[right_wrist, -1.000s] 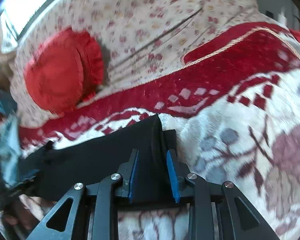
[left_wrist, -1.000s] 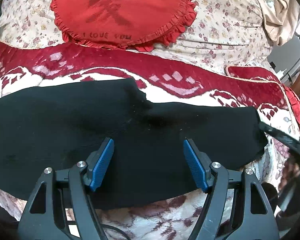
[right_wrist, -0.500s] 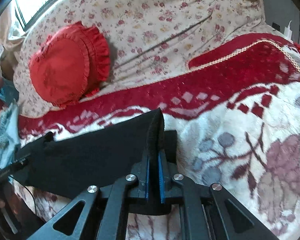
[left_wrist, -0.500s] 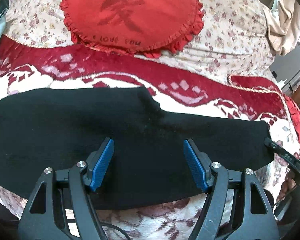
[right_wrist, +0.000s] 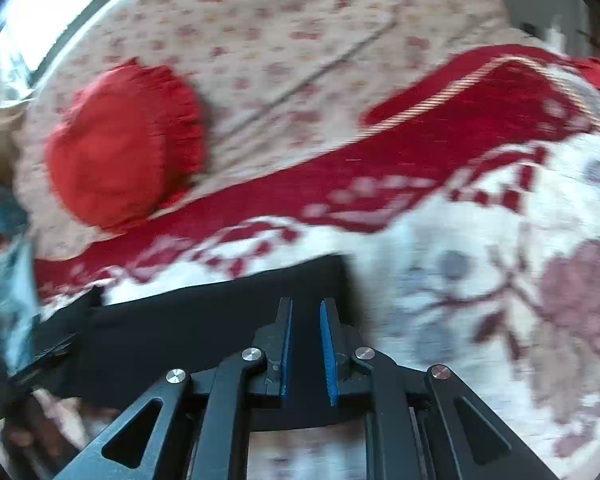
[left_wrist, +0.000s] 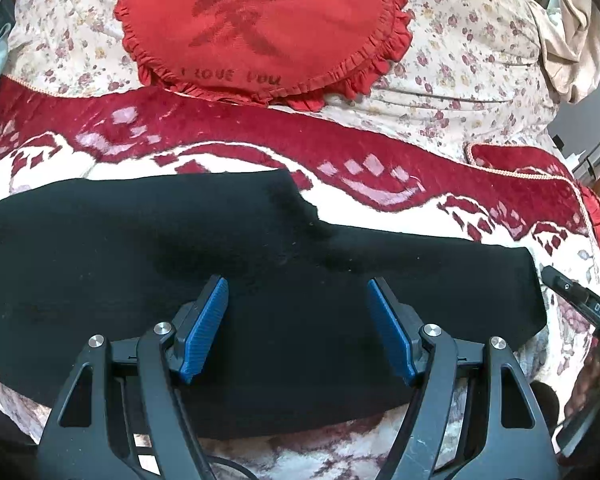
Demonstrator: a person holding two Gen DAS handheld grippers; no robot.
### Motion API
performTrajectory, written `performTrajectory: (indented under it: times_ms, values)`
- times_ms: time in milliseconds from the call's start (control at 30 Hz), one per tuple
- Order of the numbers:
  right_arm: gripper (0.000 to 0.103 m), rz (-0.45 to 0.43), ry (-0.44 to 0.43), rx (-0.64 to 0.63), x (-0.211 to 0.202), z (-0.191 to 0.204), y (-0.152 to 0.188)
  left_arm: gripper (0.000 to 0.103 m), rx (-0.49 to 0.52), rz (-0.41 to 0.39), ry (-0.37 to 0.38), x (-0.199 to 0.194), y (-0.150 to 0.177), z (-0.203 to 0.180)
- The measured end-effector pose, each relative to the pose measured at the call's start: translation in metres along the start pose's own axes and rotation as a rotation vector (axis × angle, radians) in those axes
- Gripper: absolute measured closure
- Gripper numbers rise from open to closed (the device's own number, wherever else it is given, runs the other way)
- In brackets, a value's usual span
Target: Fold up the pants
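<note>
Pants (left_wrist: 228, 280) lying flat and black across the bed's blanket (left_wrist: 440, 208), under both my grippers.

My right gripper (right_wrist: 305, 312), clamped on the raised pant edge half a second ago, has just been opening; a narrow gap shows between its jaws with the cloth lying flat beneath, no longer pinched. My left gripper (left_wrist: 296, 292) hangs spread wide above the middle of the pants, gripping nothing. At twelve o'clock sits a red frilled cushion (left_wrist: 260, 20) on the floral sheet (left_wrist: 480, 60), well apart from the pants.

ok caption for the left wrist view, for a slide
Left gripper open above black pants lying flat on a red and white blanket, red round cushion behind.
</note>
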State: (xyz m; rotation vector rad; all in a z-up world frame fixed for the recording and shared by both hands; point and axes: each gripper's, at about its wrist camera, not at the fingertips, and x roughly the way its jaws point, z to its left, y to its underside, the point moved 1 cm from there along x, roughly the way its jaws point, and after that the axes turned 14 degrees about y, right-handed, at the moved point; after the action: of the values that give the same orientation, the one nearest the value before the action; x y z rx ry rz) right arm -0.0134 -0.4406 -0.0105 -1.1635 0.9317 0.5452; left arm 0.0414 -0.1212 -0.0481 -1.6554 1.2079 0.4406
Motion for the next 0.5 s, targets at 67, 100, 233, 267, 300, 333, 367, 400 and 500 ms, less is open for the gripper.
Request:
performTrajectory:
  times_ms: [67, 100, 233, 267, 300, 333, 367, 400, 500]
  values:
    - [0.091, 0.009, -0.044, -0.056, 0.009, 0.025, 0.003, 0.032, 0.013, 0.004, -0.014, 0.004, 0.000, -0.002]
    - [0.091, 0.015, -0.050, -0.069, 0.013, 0.033, 0.004, 0.032, 0.018, 0.005, -0.018, 0.005, -0.001, -0.002]
    - [0.091, 0.045, -0.026, -0.111, 0.042, 0.057, 0.007, 0.031, 0.029, 0.012, -0.037, 0.012, -0.005, -0.003]
    - [0.091, 0.049, -0.008, -0.112, 0.049, 0.058, 0.006, 0.032, 0.032, 0.013, -0.040, 0.013, -0.005, -0.003]
    - [0.091, 0.044, -0.005, -0.109, 0.053, 0.058, 0.004, 0.032, 0.036, 0.014, -0.045, 0.015, -0.007, -0.003]
    - [0.091, 0.037, -0.003, -0.105, 0.055, 0.058, 0.002, 0.031, 0.039, 0.016, -0.049, 0.017, -0.008, -0.004]
    - [0.091, 0.032, 0.003, -0.106, 0.058, 0.059, -0.002, 0.030, 0.042, 0.018, -0.053, 0.019, -0.009, -0.004]
    - [0.091, 0.035, 0.007, -0.111, 0.062, 0.059, -0.005, 0.025, 0.045, 0.018, -0.047, 0.021, -0.010, -0.004]
    - [0.091, 0.036, 0.020, -0.127, 0.064, 0.062, -0.010, 0.021, 0.055, 0.016, -0.052, 0.023, -0.009, -0.007]
